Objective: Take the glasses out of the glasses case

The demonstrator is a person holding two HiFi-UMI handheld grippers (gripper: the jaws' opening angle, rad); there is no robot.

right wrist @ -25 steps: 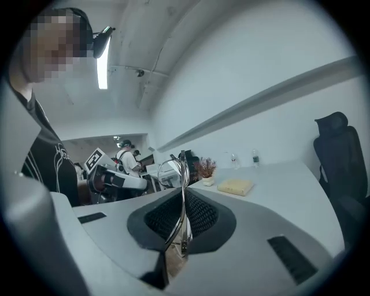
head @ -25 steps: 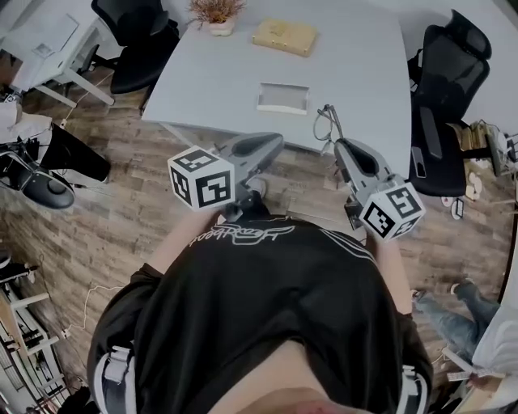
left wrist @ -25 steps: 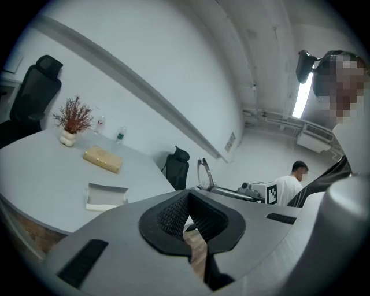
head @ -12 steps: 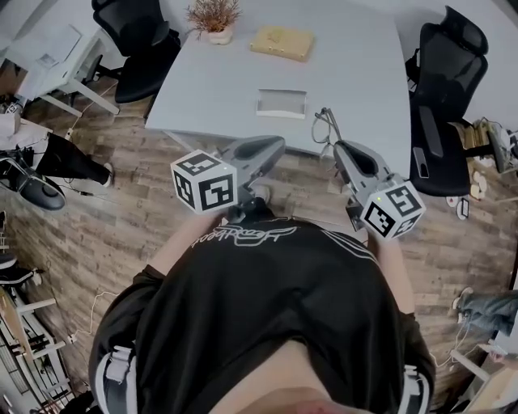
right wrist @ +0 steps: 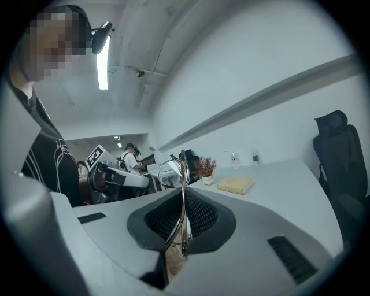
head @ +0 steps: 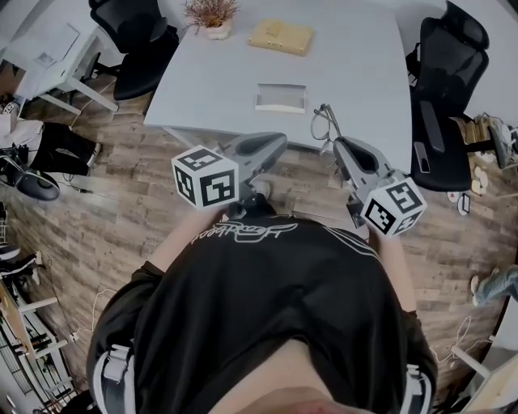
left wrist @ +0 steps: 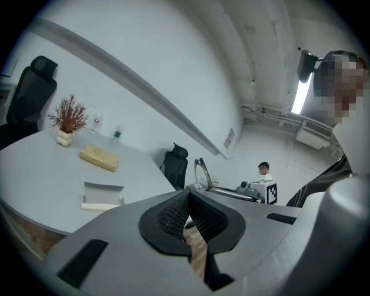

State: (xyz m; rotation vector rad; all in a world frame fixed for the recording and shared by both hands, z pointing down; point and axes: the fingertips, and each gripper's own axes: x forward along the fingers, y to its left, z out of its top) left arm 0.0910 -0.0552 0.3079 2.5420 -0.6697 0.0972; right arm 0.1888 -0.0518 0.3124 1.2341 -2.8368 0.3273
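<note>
Clamping glasses (right wrist: 182, 202), right gripper (head: 337, 145) hangs beside table (head: 356, 57); case (head: 281, 98) open.

A pale grey table (head: 356, 57) stands on a wood-plank floor (head: 121, 202). One black office chair (head: 133, 36) is at its far left corner and another (head: 443, 85) is along its right side. At the table's far edge sit a small potted plant (head: 212, 14) with dried reddish twigs and, near it to the right, a flat yellowish box (head: 281, 35).

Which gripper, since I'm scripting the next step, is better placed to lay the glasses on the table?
Right. The right gripper is shut on the glasses at the table edge; the left gripper is shut, empty.
</note>
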